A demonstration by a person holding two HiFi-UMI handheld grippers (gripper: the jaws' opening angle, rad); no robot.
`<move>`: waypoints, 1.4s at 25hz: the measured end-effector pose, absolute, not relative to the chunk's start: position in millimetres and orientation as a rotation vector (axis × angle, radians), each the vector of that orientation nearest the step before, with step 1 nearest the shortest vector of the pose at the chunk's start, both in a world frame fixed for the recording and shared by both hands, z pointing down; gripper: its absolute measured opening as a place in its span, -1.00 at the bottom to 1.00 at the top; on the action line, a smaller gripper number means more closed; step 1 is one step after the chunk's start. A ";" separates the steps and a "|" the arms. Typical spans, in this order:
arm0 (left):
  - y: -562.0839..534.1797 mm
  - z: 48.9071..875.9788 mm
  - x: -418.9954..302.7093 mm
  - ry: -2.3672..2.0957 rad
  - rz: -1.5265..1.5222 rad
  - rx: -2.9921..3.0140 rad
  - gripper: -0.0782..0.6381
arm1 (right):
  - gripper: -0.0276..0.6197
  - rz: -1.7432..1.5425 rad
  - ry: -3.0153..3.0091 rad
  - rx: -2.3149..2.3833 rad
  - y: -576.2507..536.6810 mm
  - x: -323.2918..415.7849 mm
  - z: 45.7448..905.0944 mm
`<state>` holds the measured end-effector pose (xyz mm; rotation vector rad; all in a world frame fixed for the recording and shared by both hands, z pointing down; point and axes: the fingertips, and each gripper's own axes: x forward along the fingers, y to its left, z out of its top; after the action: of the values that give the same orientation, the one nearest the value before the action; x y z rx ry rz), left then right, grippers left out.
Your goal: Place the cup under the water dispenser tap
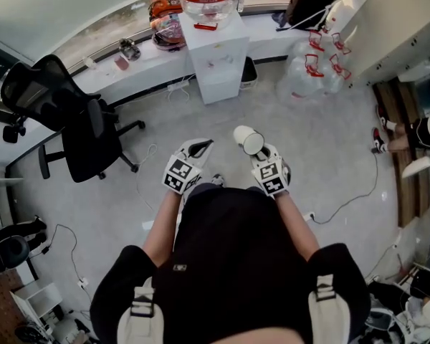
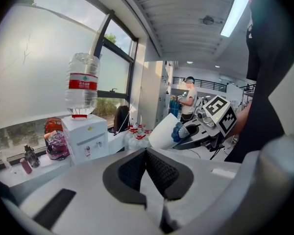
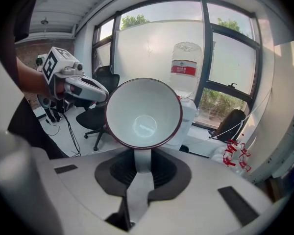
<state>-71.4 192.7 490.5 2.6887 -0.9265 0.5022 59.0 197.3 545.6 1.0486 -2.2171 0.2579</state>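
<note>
Right gripper view: the right hand-held gripper (image 3: 143, 166) pinches only the handle of the white, red-rimmed ceramic cup (image 3: 143, 114), which could twist loose before reaching the far white bottle-topped water dispenser (image 3: 189, 121).

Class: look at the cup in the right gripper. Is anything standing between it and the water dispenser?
Nothing visible. Bare floor lies between the cup and the dispenser; the chair stands off to the left, the bags to the right.

Left claw (image 1: 198, 147) closed, right claw (image 1: 264, 153) clamped
</note>
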 end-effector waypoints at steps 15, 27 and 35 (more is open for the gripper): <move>173.8 499.2 -87.4 -0.907 0.436 2.655 -0.80 | -0.80 0.265 -2.147 1.031 185.5 53.6 550.3; 179.9 506.6 -114.7 -0.925 0.491 2.623 -0.80 | -0.80 0.316 -2.165 1.002 194.7 31.5 564.7; 170.1 510.4 -107.4 -0.960 0.525 2.589 -0.80 | -0.80 0.340 -2.193 0.959 175.4 35.5 576.2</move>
<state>-107.4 170.1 510.4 2.5889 -0.9602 0.5246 35.5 175.4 576.2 0.9585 -2.1934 0.3402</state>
